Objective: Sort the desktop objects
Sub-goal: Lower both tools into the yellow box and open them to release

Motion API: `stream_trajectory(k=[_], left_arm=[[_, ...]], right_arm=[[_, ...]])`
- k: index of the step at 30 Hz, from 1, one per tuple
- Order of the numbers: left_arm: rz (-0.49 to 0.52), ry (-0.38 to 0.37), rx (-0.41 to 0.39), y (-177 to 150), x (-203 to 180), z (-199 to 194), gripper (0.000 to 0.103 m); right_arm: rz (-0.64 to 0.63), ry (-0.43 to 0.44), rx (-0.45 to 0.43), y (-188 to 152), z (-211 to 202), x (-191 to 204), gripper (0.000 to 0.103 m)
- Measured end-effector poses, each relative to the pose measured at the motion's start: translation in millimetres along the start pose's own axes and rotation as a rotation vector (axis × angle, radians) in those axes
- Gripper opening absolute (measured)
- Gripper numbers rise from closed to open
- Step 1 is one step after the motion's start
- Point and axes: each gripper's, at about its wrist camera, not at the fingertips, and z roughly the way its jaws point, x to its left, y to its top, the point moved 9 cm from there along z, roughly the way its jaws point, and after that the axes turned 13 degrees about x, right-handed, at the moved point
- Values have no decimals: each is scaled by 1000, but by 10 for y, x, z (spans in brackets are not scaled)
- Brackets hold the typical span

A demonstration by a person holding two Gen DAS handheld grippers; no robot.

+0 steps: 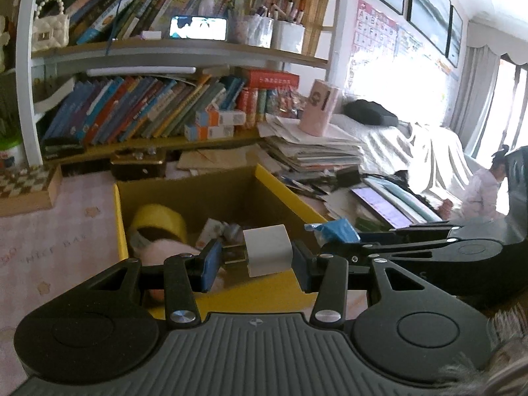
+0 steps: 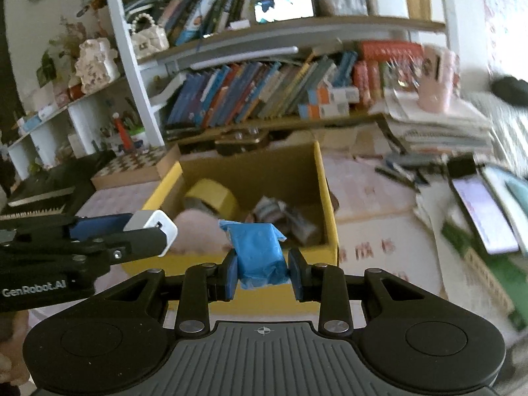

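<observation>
The left gripper (image 1: 254,259) has its jaws closed on one white charger (image 1: 268,250), prongs pointing frame left, above the yellow box's (image 1: 120,231) near edge. The right gripper (image 2: 264,272) clamps one blue packet (image 2: 259,252). Inside the box, mid-frame: one yellow tape roll (image 1: 158,221), one pink object (image 2: 198,231), and a blurred item, perhaps a wrapper.

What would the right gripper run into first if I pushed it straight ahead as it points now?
Probably the yellow box: the right gripper, shut on the blue packet, aims over its near wall toward the clutter inside, perhaps the pink fluffy item. Depth is unclear.
</observation>
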Motion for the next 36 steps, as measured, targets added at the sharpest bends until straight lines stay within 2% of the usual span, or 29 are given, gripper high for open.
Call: stream_trajectory(k=[7, 14, 19, 24, 27, 36], left_arm=[[18, 38, 17, 258, 188, 311, 43], [18, 55, 113, 451, 369, 798, 43], [-2, 47, 200, 455, 438, 1162, 43], [-36, 42, 248, 381, 483, 1389, 43], [-69, 23, 274, 311, 500, 1464, 43], [-52, 26, 287, 307, 467, 1474, 43]], right_arm=[[-152, -20, 32, 299, 375, 113, 31], [-301, -30, 188, 362, 920, 221, 31], [-333, -11, 310, 309, 1207, 242, 31], [-348, 12, 403, 231, 1388, 238, 31], [-346, 24, 434, 207, 1445, 226, 31], [-296, 43, 463, 164, 1545, 183, 32]])
